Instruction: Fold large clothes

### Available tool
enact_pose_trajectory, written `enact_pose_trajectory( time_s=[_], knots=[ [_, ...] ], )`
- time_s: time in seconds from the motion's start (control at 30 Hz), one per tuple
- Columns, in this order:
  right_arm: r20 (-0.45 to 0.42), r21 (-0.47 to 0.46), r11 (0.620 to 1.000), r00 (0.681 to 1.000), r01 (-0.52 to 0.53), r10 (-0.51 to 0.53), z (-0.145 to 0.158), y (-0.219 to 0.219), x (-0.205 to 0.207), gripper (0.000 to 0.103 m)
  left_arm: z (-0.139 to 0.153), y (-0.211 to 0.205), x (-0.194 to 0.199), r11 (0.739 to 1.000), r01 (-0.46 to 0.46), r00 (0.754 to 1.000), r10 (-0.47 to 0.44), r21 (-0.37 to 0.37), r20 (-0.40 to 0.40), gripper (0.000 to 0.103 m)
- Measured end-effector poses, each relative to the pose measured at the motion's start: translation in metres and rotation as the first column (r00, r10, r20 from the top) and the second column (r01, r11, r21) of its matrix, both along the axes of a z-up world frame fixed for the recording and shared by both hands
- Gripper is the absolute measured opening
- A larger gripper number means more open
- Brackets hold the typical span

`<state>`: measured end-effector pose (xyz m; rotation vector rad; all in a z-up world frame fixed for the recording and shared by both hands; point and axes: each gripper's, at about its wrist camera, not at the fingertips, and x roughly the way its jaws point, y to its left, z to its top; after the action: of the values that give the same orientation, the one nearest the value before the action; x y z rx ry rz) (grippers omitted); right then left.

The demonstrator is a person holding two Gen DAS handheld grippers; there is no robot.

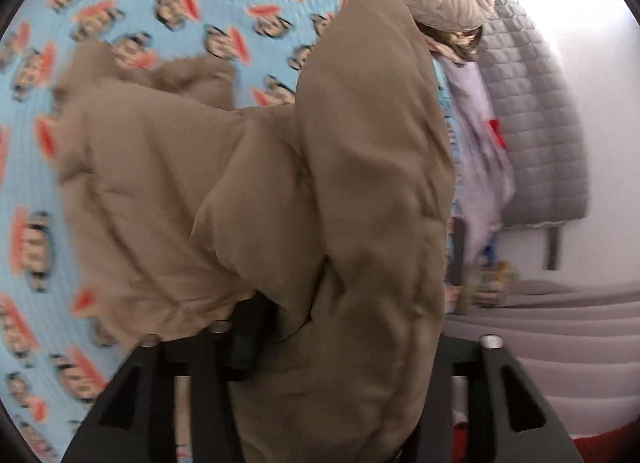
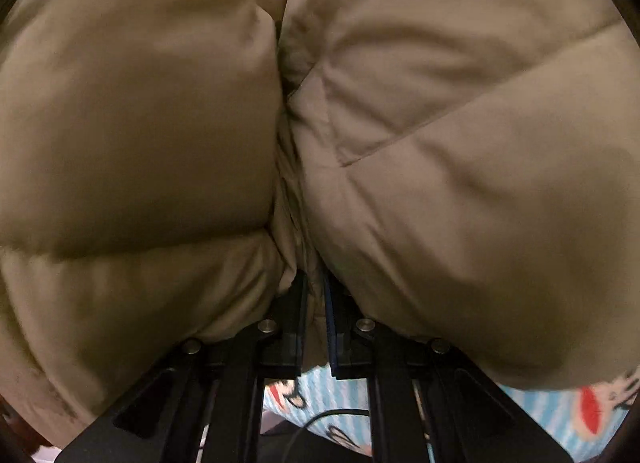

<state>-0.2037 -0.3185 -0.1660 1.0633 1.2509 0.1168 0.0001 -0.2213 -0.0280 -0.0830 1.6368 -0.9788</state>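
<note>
Pinching a narrow fold of the tan puffer coat [image 2: 440, 143], the right claw [image 2: 316, 303] is almost fully closed, quilted panels bulging to either side. The left claw [image 1: 320, 343] stands partly open; coat fabric drapes between its fingers, pads not visibly pressing. Judging by this, both lift the coat to fold it over the patterned bed sheet [image 1: 180, 3], toward the headboard edge.

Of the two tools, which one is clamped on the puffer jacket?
The right tool: its fingers sit nearly together, pinching a fold of the tan puffer jacket. The left tool stands spread wide, with jacket fabric draped between its fingers.
</note>
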Motion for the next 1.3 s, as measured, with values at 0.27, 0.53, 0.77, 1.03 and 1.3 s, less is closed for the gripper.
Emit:
enact_pose_trajectory(
  time_s=[0.27, 0.53, 0.77, 1.03, 1.3],
  knots=[
    [0.008, -0.084, 0.992, 0.995, 0.095, -0.095, 0.031, -0.053, -0.064, 0.023, -0.045, -0.073, -0.016, 0.997, 0.055, 0.998, -0.056, -0.048, -0.034, 0.070],
    [0.108, -0.291, 0.939, 0.981, 0.186, -0.161, 0.099, -0.083, -0.130, 0.082, -0.070, -0.126, -0.020, 0.991, 0.106, 0.989, -0.113, 0.084, 0.093, 0.080],
    [0.242, -0.280, 0.941, 0.962, 0.192, -0.124, 0.142, -0.077, -0.131, 0.084, -0.064, -0.150, -0.029, 0.963, 0.231, 0.968, -0.242, 0.140, 0.070, 0.085],
    [0.128, -0.295, 0.896, 0.943, 0.332, -0.307, 0.104, -0.095, -0.104, 0.022, -0.005, -0.107, -0.011, 0.993, 0.107, 0.961, -0.117, 0.051, 0.250, 0.085],
    [0.012, -0.163, 0.862, 0.875, 0.480, -0.484, 0.043, -0.140, -0.147, 0.023, -0.012, -0.001, 0.008, 0.986, -0.118, 0.936, 0.069, 0.122, 0.344, 0.085]
  ],
)
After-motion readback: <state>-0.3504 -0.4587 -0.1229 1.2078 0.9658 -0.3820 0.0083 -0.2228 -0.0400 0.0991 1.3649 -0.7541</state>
